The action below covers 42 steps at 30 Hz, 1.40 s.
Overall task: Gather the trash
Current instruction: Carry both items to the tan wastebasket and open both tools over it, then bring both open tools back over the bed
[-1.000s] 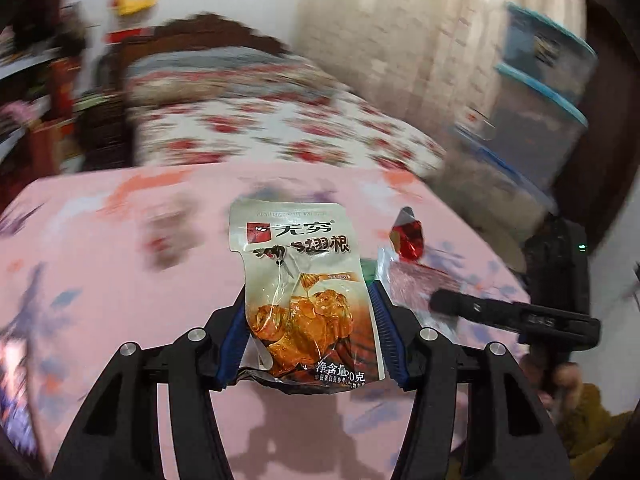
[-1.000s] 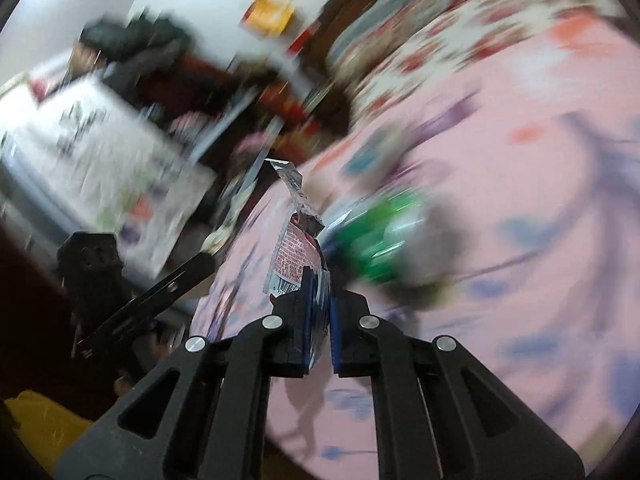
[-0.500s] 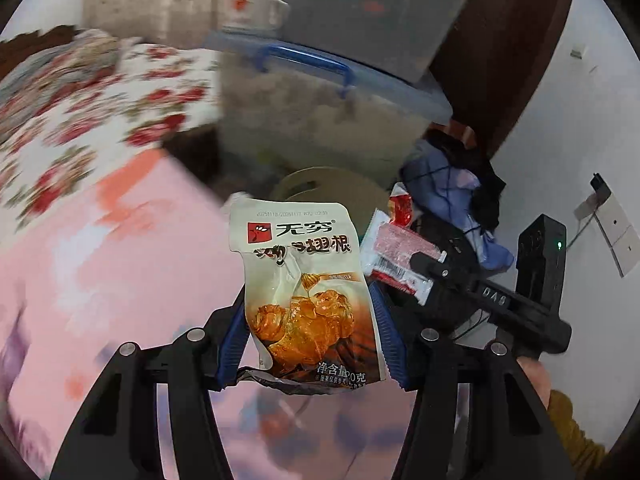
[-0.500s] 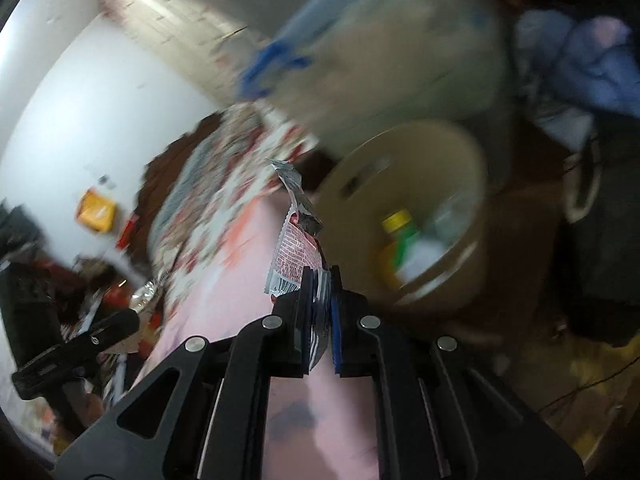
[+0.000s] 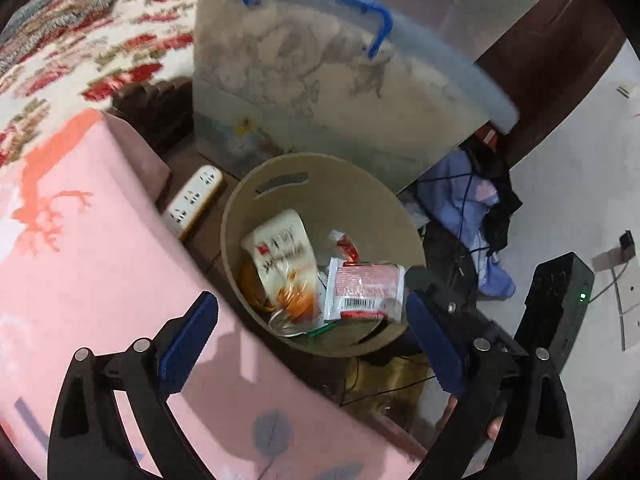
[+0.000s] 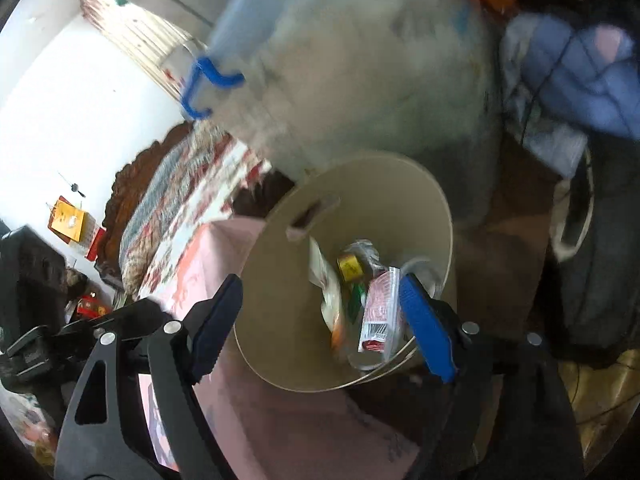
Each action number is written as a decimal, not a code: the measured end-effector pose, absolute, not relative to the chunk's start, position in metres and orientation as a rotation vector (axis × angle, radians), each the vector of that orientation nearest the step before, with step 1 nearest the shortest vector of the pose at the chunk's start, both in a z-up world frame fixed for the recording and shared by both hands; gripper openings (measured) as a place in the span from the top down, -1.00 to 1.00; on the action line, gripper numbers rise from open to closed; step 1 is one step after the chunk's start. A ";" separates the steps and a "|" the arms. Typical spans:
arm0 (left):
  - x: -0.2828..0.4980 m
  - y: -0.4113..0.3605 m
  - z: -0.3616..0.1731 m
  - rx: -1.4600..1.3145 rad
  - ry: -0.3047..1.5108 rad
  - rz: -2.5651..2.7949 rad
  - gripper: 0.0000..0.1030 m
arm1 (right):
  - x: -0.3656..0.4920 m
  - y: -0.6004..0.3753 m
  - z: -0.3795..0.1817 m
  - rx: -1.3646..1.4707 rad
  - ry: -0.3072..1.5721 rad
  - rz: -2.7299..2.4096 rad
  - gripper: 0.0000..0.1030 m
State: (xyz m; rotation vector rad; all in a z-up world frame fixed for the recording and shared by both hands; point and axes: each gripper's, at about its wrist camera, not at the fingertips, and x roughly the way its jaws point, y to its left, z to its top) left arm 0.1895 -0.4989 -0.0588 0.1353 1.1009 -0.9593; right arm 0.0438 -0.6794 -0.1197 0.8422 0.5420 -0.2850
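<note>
Beige bin [image 5: 320, 184] stands on the floor just beside the pink table edge [image 5: 192, 264], box [image 5: 340, 92] behind. Left gripper [image 5: 312, 334] and right gripper [image 6: 320, 326], jaws opening and empty, hang above its rim. Snack bag [image 5: 284, 256] and red wrapper [image 5: 366, 290] lie inside.

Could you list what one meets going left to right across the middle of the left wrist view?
Pink tablecloth → white power strip → beige trash bin → blue clothing heap → white floor.
</note>
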 end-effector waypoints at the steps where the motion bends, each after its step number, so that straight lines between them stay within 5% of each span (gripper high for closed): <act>1: 0.187 -0.491 -0.052 0.123 1.088 -0.959 -0.76 | 0.043 -0.678 -0.117 0.841 0.538 -0.284 -0.57; 19: 0.101 -0.211 0.056 0.037 0.753 -0.749 -0.77 | 0.101 -0.478 -0.040 0.764 0.619 0.138 -0.57; 30: 0.094 0.027 0.019 -0.140 0.739 -0.270 -0.77 | 0.109 -0.380 -0.074 0.703 0.694 0.104 -0.57; 42: 0.087 0.123 -0.046 -0.172 0.789 -0.013 -0.77 | 0.116 -0.322 -0.090 0.524 0.711 0.046 -0.56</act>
